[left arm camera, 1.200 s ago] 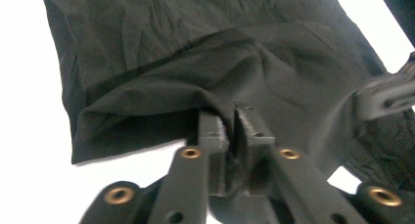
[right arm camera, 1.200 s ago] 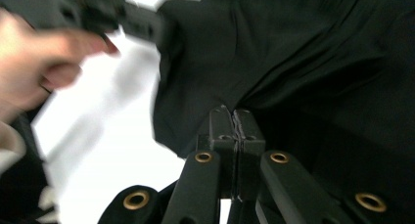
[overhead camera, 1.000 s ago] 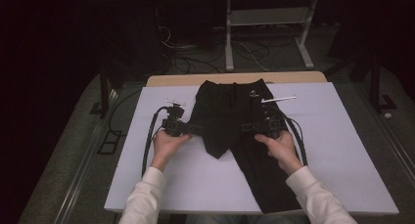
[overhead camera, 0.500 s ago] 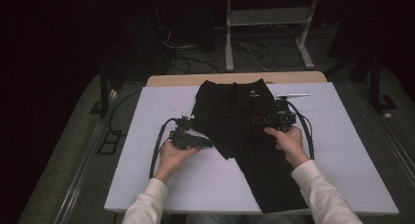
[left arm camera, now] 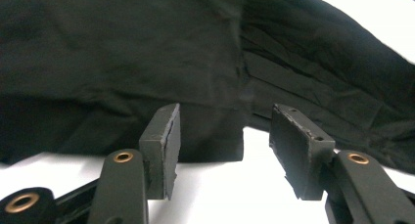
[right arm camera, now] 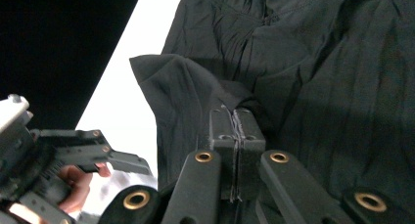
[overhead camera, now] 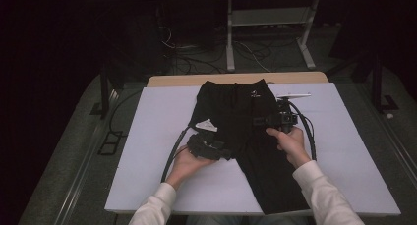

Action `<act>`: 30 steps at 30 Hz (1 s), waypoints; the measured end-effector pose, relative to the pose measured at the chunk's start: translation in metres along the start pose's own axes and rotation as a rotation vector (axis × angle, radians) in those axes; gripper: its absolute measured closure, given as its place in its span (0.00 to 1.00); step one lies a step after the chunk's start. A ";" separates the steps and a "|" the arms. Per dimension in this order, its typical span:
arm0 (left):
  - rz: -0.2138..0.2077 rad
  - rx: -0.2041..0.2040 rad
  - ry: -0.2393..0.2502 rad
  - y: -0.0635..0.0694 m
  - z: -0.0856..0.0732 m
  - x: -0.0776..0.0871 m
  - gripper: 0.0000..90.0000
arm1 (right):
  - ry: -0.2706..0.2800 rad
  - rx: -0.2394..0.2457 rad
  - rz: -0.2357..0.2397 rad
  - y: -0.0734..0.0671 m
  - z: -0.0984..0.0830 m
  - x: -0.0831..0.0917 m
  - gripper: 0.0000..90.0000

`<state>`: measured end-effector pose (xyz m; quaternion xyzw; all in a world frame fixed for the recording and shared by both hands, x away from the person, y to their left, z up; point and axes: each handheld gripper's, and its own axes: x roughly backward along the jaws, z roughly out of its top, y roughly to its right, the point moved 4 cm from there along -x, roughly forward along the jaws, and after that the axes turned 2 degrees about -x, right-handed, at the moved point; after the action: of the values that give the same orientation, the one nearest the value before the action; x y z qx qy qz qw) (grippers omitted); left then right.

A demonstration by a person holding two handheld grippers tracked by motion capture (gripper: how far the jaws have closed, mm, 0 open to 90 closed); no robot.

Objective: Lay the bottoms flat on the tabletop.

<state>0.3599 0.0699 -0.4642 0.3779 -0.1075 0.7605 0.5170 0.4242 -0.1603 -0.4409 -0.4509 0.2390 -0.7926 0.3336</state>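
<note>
while the right gripper (overhead camera: 259, 120) pinches a fold of the black trousers (overhead camera: 235, 112), the left gripper (overhead camera: 222, 153) sits at the cloth's left edge with its jaws apart. its jaws have just been opening, and in the left gripper view (left arm camera: 221, 150) nothing lies between the pads; the trousers (left arm camera: 147, 62) hang just past the tips, with the white board (left arm camera: 220, 194) bare beneath them. in the right gripper view (right arm camera: 237, 136) the two pads are pressed together with a thin edge of cloth caught between them, and the trousers (right arm camera: 313, 77) bunch up around the tips. the trousers lie spread on the white board (overhead camera: 147, 136), waistband toward the far edge, one leg running down toward the person at the near right. the left gripper (right arm camera: 63, 155) shows low at the left of that view, held in a hand. both hands rest on the board beside the cloth, the right hand (overhead camera: 290, 141) over the leg. a thin white stick (overhead camera: 293, 95) lies on the board just right of the waistband.
</note>
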 end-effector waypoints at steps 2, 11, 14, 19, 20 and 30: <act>0.027 -0.038 -0.045 0.002 -0.003 -0.006 0.49 | 0.001 -0.001 0.000 0.000 0.000 -0.001 0.98; 0.166 -0.176 -0.076 0.006 -0.006 -0.013 0.81 | 0.000 0.000 0.000 0.002 0.000 -0.001 0.98; 0.149 -0.161 -0.075 0.002 -0.005 -0.013 0.98 | -0.006 0.006 0.006 0.000 0.000 -0.001 0.98; 0.112 -0.147 -0.106 -0.001 -0.006 0.001 0.99 | -0.029 0.019 0.019 -0.004 -0.003 0.004 0.98; 0.101 -0.144 -0.106 -0.002 -0.008 0.007 0.99 | -0.036 0.023 0.026 -0.006 -0.005 0.005 0.98; 0.071 -0.135 -0.093 -0.007 -0.031 0.077 0.99 | -0.161 0.124 0.060 -0.037 -0.041 -0.001 0.98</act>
<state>0.3380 0.1440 -0.4344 0.3729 -0.1957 0.7511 0.5083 0.3772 -0.1319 -0.4359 -0.4843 0.1754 -0.7568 0.4024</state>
